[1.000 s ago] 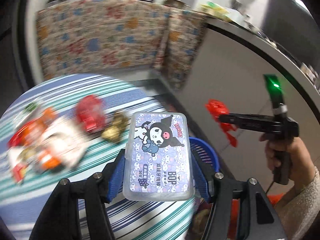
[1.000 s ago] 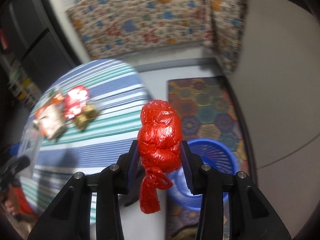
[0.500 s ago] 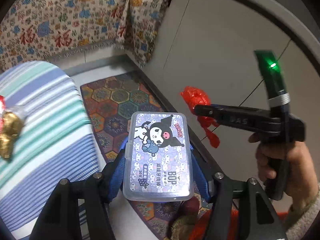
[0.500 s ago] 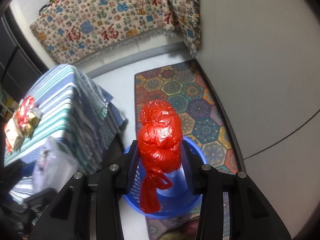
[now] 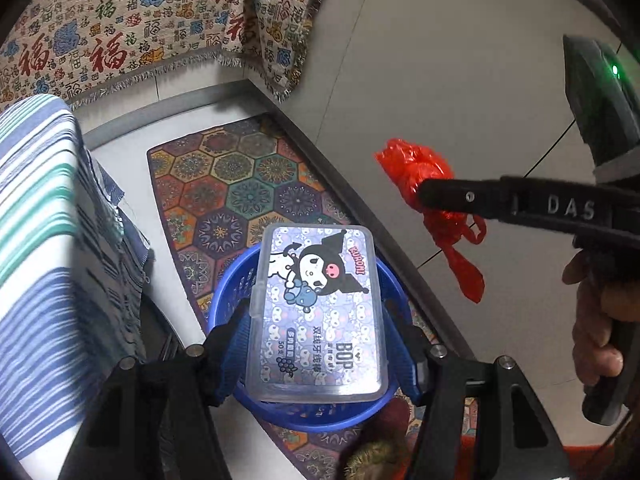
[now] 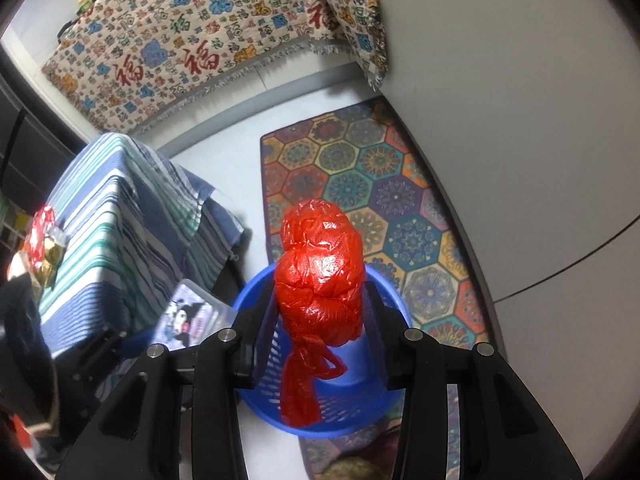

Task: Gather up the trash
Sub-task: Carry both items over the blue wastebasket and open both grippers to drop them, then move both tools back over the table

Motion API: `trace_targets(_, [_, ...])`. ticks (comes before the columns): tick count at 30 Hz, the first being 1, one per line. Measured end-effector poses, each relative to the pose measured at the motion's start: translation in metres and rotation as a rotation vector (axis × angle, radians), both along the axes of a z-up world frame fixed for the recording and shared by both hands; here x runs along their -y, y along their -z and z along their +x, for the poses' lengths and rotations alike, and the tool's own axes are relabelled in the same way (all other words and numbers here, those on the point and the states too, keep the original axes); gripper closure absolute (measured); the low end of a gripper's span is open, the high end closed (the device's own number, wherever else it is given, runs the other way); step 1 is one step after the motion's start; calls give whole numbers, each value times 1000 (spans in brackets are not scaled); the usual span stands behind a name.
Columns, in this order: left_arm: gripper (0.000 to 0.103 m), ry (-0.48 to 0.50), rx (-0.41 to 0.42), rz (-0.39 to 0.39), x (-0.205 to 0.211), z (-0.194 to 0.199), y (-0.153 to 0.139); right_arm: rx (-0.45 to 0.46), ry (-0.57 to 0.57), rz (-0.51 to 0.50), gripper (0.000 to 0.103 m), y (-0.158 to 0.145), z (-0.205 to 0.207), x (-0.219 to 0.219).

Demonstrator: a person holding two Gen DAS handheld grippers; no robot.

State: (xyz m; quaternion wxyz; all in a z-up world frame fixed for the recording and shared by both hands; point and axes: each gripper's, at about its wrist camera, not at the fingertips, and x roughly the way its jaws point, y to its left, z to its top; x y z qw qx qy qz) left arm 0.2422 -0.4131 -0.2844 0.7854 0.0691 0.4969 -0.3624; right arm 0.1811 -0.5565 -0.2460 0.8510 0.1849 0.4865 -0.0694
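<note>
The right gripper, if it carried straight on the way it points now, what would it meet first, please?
Most likely the blue basket, directly beyond the right gripper and its red plastic bag; depth is unclear.

Hexagon-patterned rug [image 6: 372, 184] on the floor, striped tablecloth [image 6: 120, 216] left of the rug, patterned fringed cloth [image 6: 192, 40] hanging beyond the rug, grey wall [image 6: 500, 80] along the rug's right edge

Blue basket [image 6: 384, 404] on patterned rug [image 6: 384, 184]

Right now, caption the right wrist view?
Right gripper holds crumpled red plastic bag above blue plastic basket.
</note>
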Motion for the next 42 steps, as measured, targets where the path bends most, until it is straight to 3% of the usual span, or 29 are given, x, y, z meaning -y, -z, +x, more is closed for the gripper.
trace_targets(3, [38,4,8,-4,2,-4,7,2,8,3,53,1,3,0])
trace_targets(5, [27,3,2,-4,6,-1,13,13,20,13,28,1,4,1])
trace_targets(14, [27,-40,31,-41,-7,-2,-4,84,78,-68,21,-23,-4,4])
trace_targets(21, [27,-74,56,-118,-51,-31,-59,181,84,-187,16,-54,-7,-14])
trace_targets(26, [26,-112,107,-162,-112,-63,-102,265,64,-250,14,-81,-11,-45])
trace_targets(30, [26,-176,131,-127,-171,-77,-113,324,0,-250,11,-101,-14,-88])
trace_targets(35, [26,-325,176,18,-262,-79,-97,361,-158,-259,9,-108,-14,-175])
trace_targets(39, [26,-472,174,97,-339,-74,-81,346,-309,-213,9,-91,-12,-256])
trace_targets(42, [26,-559,161,125,-381,-66,-75,279,-423,-213,9,-63,-12,-313])
